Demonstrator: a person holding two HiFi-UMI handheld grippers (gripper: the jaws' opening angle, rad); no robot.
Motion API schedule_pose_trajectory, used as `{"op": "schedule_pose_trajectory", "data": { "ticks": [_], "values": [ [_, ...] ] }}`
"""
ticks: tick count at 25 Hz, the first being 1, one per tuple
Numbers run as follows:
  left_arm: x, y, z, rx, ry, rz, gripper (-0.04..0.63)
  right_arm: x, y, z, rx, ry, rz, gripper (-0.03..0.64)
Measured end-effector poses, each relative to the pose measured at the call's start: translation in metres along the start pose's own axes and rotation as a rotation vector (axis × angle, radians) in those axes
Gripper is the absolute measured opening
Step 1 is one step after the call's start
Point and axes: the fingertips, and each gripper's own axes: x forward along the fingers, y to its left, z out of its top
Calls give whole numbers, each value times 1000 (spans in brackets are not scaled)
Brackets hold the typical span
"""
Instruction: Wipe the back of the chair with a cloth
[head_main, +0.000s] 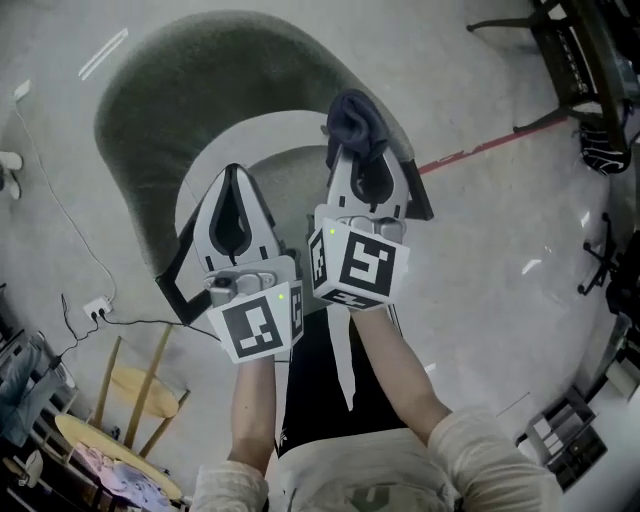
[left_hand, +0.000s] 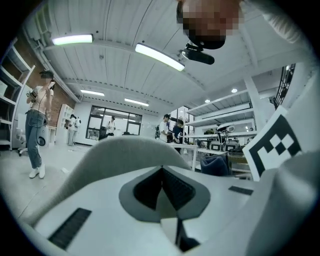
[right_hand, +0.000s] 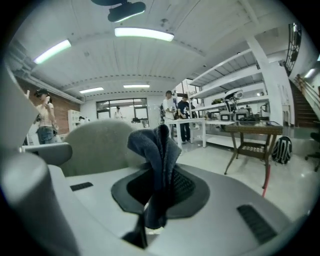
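Note:
From above, the grey chair's curved back (head_main: 170, 90) wraps round its pale seat (head_main: 285, 150). My right gripper (head_main: 354, 150) is shut on a dark blue cloth (head_main: 352, 118), which bunches up out of the jaw tips above the seat, near the right side of the back. In the right gripper view the cloth (right_hand: 157, 150) stands up between the jaws, with the chair back (right_hand: 95, 142) behind it to the left. My left gripper (head_main: 233, 172) is beside it, jaws shut with nothing in them, pointing at the chair back (left_hand: 115, 150).
A red line (head_main: 480, 150) crosses the floor to the right of the chair. Black frames (head_main: 580, 60) stand at top right, wooden stools (head_main: 130, 390) and a power strip with cable (head_main: 97, 308) at lower left. A wooden table (right_hand: 250, 132) and several people (left_hand: 37, 130) are farther off.

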Motion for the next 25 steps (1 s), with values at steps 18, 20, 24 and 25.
{"op": "schedule_pose_trajectory", "data": {
  "ticks": [18,20,24,25],
  "values": [
    [-144,24,286,55,-181,184,15,-183,163,276,-246,-125,708,58],
    [-152,23,298,83,-208,187,15,-198,167,284,-262,-166,733,58],
    [-160,19,310,94,-242,194,15,-209,164,289,-258,-195,738,58],
    [-162,18,312,91,-245,197,15,-209,162,289,-252,-191,738,58]
  ]
}}
